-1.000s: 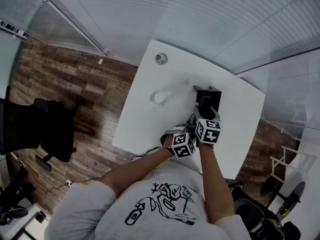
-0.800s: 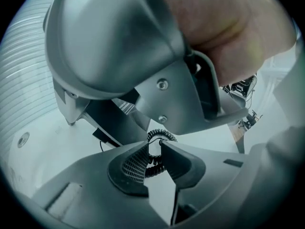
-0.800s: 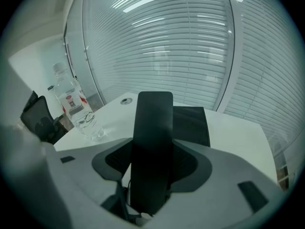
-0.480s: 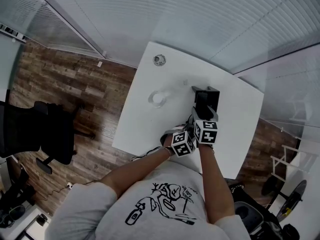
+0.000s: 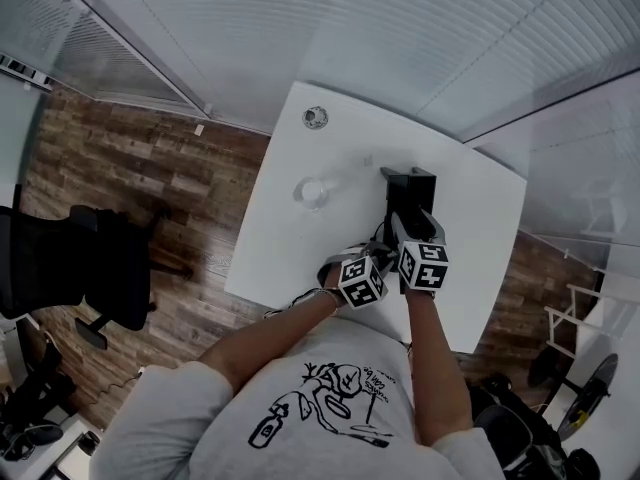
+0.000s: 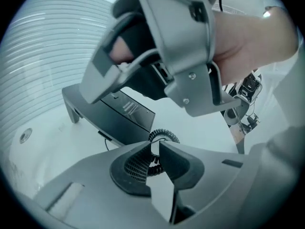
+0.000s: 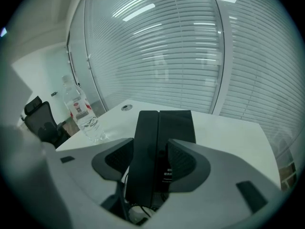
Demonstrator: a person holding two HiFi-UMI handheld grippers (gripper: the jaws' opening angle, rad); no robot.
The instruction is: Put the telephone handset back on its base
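Observation:
The black telephone base [image 5: 410,183] stands on the white table [image 5: 300,258] and shows as a sloped black body [image 6: 107,114] in the left gripper view. My right gripper [image 7: 150,143] is shut on the black handset [image 7: 145,166] and holds it just above the base's near end. The handset [image 6: 136,68] shows dark inside that gripper's frame. My left gripper [image 6: 155,146] sits low beside it, its jaws closing on the black coiled cord [image 6: 162,136], which runs up between the pads. In the head view both grippers crowd the phone's near end.
A clear water bottle [image 7: 82,112] stands left of the phone, also visible as bottle [image 5: 312,192] from above. A round cable grommet [image 5: 315,118] is set in the far table corner. Slatted blinds behind glass ring the table. A black office chair [image 5: 60,258] is on the wood floor at left.
Both grippers stay at the phone's near end. The left one has edged slightly forward toward the base, and the right one has shifted slightly to the right.

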